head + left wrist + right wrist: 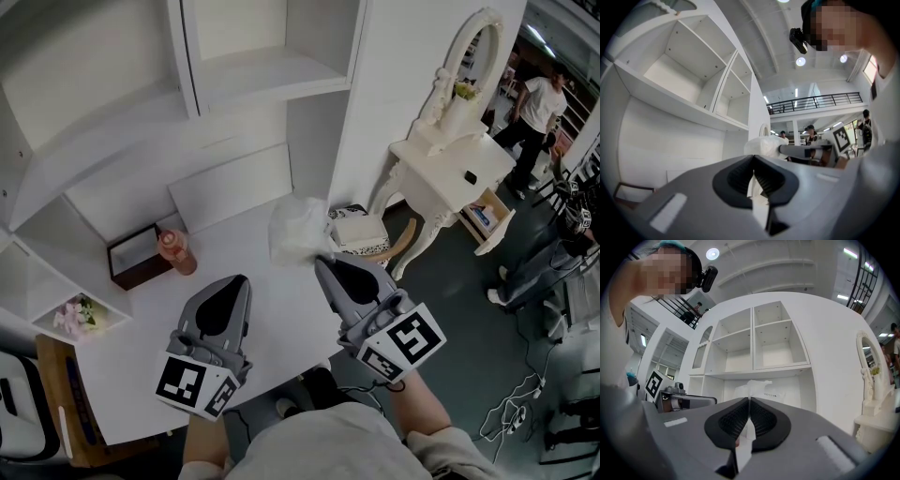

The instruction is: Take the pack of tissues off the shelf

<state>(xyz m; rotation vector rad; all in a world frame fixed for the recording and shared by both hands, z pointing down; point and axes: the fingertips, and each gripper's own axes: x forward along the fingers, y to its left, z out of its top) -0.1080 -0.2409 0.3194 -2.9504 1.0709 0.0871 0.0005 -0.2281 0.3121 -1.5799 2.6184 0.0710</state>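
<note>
The pack of tissues (pixel 300 230), in crinkled white plastic, is over the white desk top (pixel 262 309) below the shelves. My right gripper (pixel 322 262) is shut, its tips pinching the wrapper at the pack's near right edge. From the right gripper view the pack (pixel 759 389) rises just past the closed jaws of the right gripper (pixel 749 399). The left gripper view shows the pack (pixel 763 145) at the tip of the right gripper (pixel 780 150). My left gripper (pixel 239 279) hovers over the desk to the pack's left, shut and empty, and its jaws meet in the left gripper view (pixel 753 157).
A dark open box (pixel 131 255) and an orange bottle (pixel 176 251) stand at the desk's left. A white board (pixel 230 186) leans against the back wall. Flowers (pixel 77 314) fill a lower cubby. A stool (pixel 361 230) and a white dressing table (pixel 450 159) stand to the right, with a person (pixel 534 108) beyond.
</note>
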